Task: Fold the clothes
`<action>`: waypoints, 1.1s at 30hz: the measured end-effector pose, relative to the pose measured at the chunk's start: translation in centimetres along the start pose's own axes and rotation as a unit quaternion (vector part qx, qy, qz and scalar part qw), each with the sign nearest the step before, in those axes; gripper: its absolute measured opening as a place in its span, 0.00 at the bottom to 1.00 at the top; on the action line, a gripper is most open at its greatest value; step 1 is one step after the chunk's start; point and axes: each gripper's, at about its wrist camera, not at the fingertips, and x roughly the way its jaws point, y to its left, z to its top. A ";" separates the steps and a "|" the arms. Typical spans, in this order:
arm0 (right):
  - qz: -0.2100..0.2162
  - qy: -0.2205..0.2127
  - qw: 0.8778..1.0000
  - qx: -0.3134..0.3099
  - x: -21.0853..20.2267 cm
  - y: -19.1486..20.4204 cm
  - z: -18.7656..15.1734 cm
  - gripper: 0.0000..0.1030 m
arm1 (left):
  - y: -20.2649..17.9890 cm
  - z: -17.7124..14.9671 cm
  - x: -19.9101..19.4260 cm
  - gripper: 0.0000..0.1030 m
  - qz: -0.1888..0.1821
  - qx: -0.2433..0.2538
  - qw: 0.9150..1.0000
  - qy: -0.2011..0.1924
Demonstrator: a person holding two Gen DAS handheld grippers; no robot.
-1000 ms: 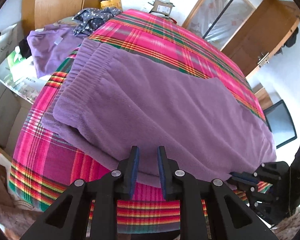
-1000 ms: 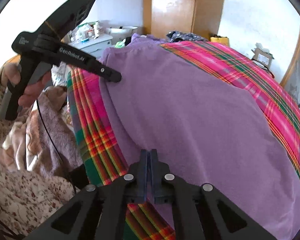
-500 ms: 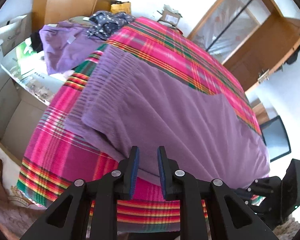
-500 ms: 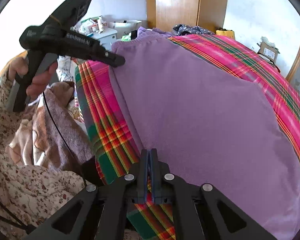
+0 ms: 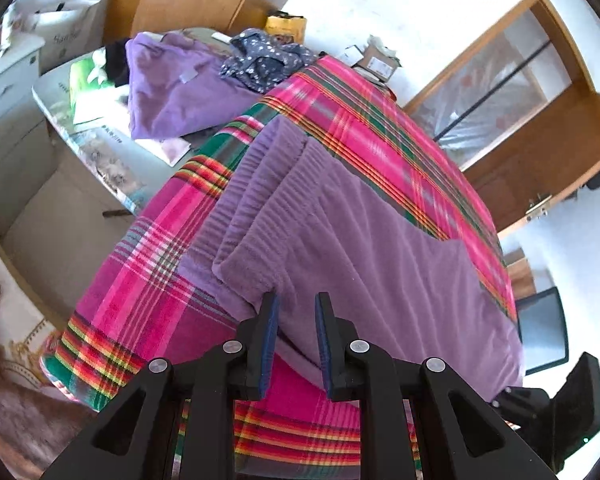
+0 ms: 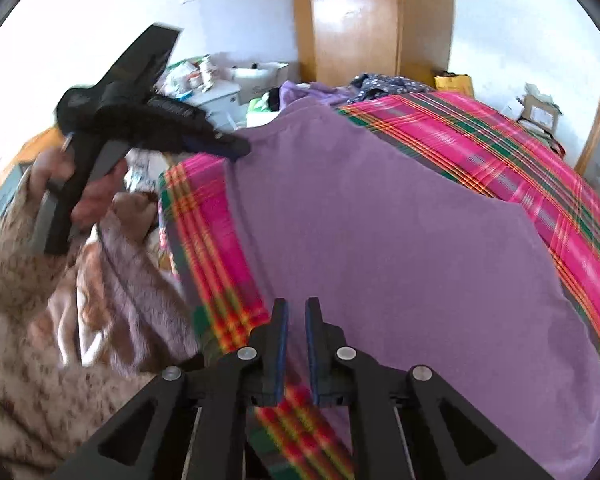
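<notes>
Purple fleece trousers [image 5: 380, 264] lie flat across the pink plaid bedspread [image 5: 140, 280], ribbed waistband toward the far-left corner. My left gripper [image 5: 296, 332] hangs just above their near edge, jaws parted, nothing clamped. My right gripper [image 6: 296, 336] is opening its jaws over the garment's near edge, nothing between the pads. Another purple garment [image 5: 168, 88] sits on the side table [image 5: 52, 100].

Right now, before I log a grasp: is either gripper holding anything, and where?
Right gripper: nothing gripped, jaws opening over the near edge of the garment. Left gripper: cannot tell; it sits at the waistband corner.
</notes>
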 end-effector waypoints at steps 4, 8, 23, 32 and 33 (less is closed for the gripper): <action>0.003 0.001 1.000 0.015 2.1 -0.2 0.6 0.08 | 0.4 0.0 0.1 0.19 0.002 -0.006 1.000 -0.003; 0.016 0.000 1.000 0.016 3.3 0.4 0.8 0.11 | 1.2 0.0 0.5 0.19 -0.001 -0.019 1.000 0.000; 0.047 -0.013 0.999 0.006 3.7 2.3 1.7 0.12 | 2.1 0.0 0.7 0.17 -0.002 -0.033 0.999 -0.003; 0.051 -0.017 0.998 0.032 5.2 1.8 2.6 0.16 | 2.3 -0.4 0.5 0.17 0.005 -0.042 0.999 -0.003; 0.053 -0.019 0.998 0.033 5.2 1.8 2.6 0.18 | 2.1 -0.4 0.4 0.18 0.014 -0.042 0.999 -0.003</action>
